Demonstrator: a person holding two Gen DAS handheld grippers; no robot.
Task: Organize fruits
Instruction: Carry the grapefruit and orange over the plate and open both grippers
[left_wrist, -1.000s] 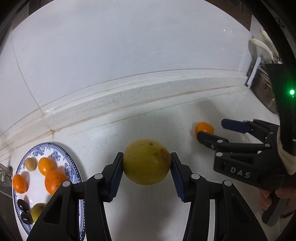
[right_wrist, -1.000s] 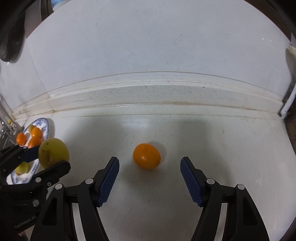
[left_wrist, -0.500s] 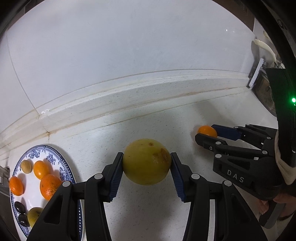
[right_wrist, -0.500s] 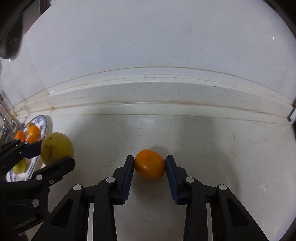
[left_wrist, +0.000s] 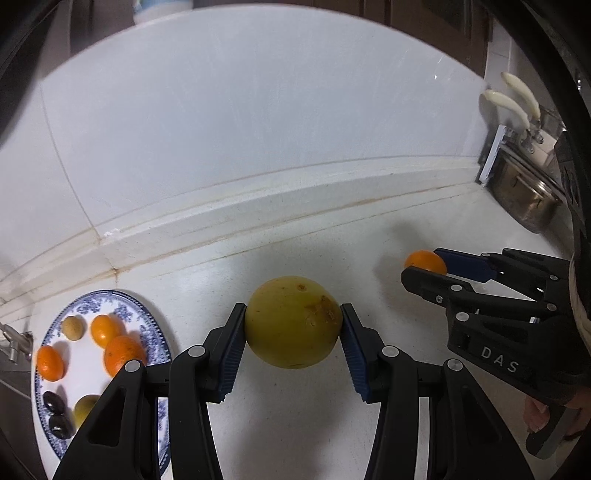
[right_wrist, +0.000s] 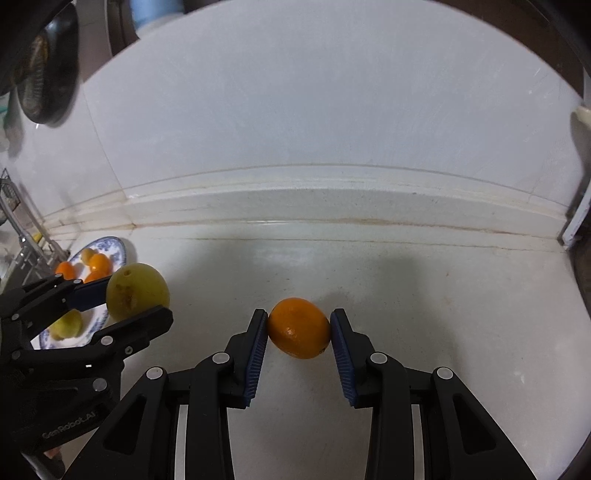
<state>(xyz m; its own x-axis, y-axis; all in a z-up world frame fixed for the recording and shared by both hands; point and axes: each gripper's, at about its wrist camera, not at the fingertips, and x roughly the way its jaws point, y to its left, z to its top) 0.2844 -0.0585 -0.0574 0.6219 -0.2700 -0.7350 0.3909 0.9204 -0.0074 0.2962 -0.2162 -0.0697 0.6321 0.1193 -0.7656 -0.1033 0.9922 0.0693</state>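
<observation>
My left gripper (left_wrist: 293, 325) is shut on a large yellow fruit (left_wrist: 293, 321) with a brown blemish, held above the white counter. To its right, my right gripper (left_wrist: 424, 267) clamps a small orange (left_wrist: 424, 260). In the right wrist view the right gripper (right_wrist: 298, 328) is shut on that orange (right_wrist: 298, 328), blue pads pressing both sides, a little above the counter. The left gripper (right_wrist: 136, 301) with the yellow fruit (right_wrist: 137, 291) shows at the left. A blue-patterned plate (left_wrist: 149, 325) at the lower left holds several oranges, small yellow fruits and two dark ones.
The white tiled wall and a raised ledge (left_wrist: 258, 206) run behind the counter. A steel pot (left_wrist: 524, 199) and white-handled tools (left_wrist: 509, 103) stand at the far right. A metal rack (right_wrist: 22, 236) sits left of the plate (right_wrist: 114, 245). A person's fingers (left_wrist: 535, 413) grip the right handle.
The right gripper closed on the orange and lifted it off the counter. Both grippers rose a little with their fruit; the left kept its hold on the yellow fruit.
</observation>
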